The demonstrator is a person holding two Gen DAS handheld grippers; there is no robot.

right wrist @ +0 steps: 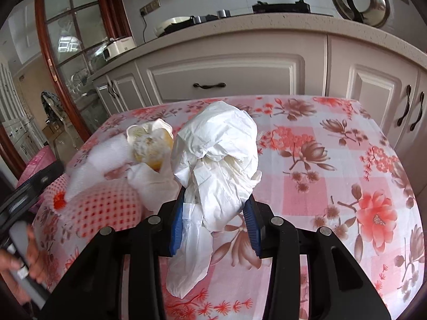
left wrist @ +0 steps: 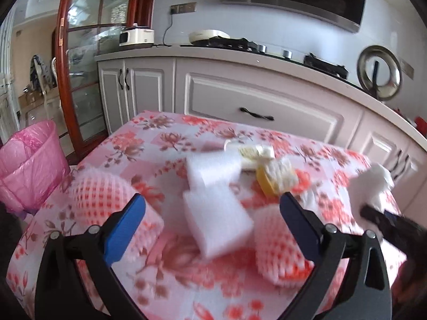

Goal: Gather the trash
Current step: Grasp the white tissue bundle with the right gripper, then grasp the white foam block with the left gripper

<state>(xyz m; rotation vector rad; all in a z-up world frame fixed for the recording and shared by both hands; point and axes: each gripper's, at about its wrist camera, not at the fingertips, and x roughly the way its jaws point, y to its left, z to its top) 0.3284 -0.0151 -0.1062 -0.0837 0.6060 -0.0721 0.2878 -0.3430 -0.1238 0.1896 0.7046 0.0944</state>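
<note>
R tongs point(right wrist: 215, 213) tight on crumpled white tissue point(right wrist: 218, 160) — L tongs point(left wrist: 212, 214) wide, empty — foam blocks point(left wrist: 213, 200) blurred.

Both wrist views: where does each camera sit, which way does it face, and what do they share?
Left wrist: on the left claw, open, facing down across the floral table at foam blocks; pink bin at left.
Right wrist: on the right claw, shut on crumpled paper; a hand shows at lower left.
Shared: table, foam net, paper, cabinets.
</note>
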